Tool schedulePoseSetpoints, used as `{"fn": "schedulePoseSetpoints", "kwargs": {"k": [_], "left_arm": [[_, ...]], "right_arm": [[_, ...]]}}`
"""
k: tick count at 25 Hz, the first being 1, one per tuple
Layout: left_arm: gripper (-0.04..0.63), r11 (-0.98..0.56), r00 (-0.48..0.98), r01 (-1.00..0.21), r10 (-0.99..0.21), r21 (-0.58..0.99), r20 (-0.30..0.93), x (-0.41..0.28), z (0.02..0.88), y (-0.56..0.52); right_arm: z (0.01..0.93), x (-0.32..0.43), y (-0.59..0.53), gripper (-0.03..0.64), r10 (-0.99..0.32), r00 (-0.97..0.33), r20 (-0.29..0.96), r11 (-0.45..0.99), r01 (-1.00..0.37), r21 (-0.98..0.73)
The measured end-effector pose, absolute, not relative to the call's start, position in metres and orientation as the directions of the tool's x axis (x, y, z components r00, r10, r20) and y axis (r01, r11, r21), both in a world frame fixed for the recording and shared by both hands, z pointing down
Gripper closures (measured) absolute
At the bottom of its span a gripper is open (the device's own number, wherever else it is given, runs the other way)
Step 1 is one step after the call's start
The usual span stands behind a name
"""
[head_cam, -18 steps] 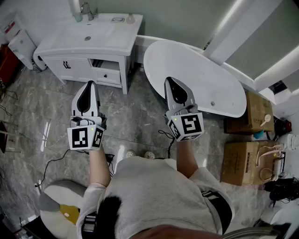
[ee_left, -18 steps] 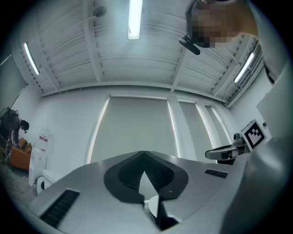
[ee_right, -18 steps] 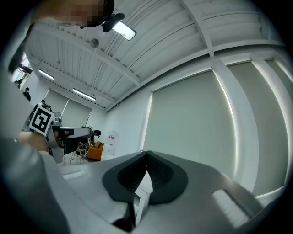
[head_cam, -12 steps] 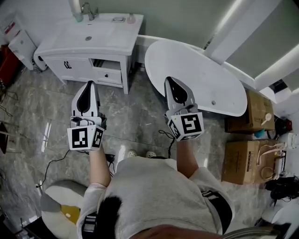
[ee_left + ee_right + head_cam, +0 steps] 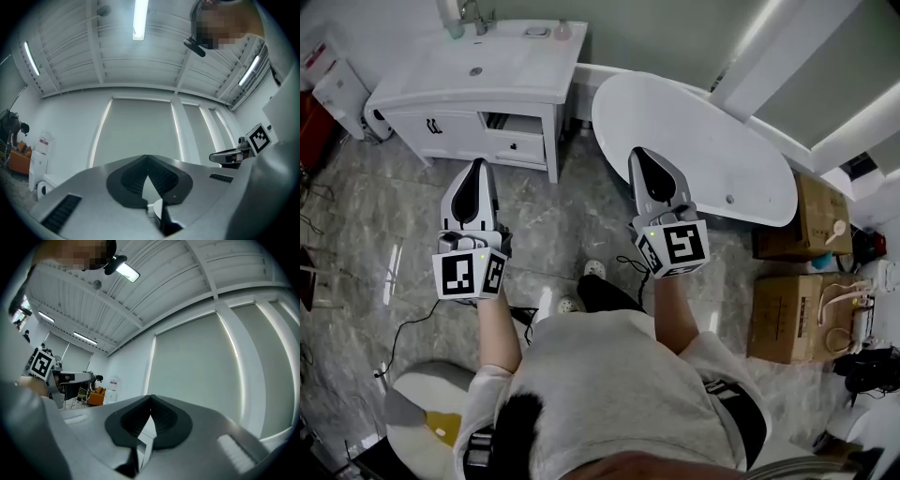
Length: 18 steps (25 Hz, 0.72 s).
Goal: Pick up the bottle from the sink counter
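The white sink counter (image 5: 539,66) stands at the top left of the head view, on a white cabinet. At its back edge I see a faucet (image 5: 474,13), a tall pale container (image 5: 450,17) and a small pale bottle (image 5: 562,30). My left gripper (image 5: 474,171) hangs over the grey floor in front of the cabinet, jaws shut and empty. My right gripper (image 5: 639,156) is level with it, tips over the rim of a white oval tub, also shut and empty. Both gripper views look up at wall and ceiling past the closed left gripper (image 5: 147,160) and right gripper (image 5: 150,400).
A white oval tub (image 5: 712,159) fills the upper middle to the right of the cabinet. The cabinet has an open drawer (image 5: 514,142). Cardboard boxes (image 5: 820,220) stand at the right. A cable (image 5: 422,314) trails on the floor, and a round stool (image 5: 422,412) is behind me at lower left.
The person has stepped forward: one foot now shows ahead of the body. The counter and tub have slid slightly up in the head view. Both grippers stay shut.
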<state>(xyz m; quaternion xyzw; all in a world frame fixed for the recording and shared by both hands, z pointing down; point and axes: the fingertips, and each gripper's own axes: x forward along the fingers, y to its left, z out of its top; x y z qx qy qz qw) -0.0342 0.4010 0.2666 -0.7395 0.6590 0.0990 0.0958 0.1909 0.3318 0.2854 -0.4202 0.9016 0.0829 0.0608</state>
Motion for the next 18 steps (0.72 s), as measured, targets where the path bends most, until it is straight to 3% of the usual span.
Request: {"fn": "schedulePoseSetpoints", "kwargs": {"k": [18], "left_arm": [[0.588, -0.076, 0.085, -0.996, -0.957, -0.043, -0.276, -0.072, 0.253, 0.242]], "right_arm": [[0.269, 0.143, 0.158, 0.614, -0.703, -0.678, -0.216, 0.681, -0.729, 0.073]]}}
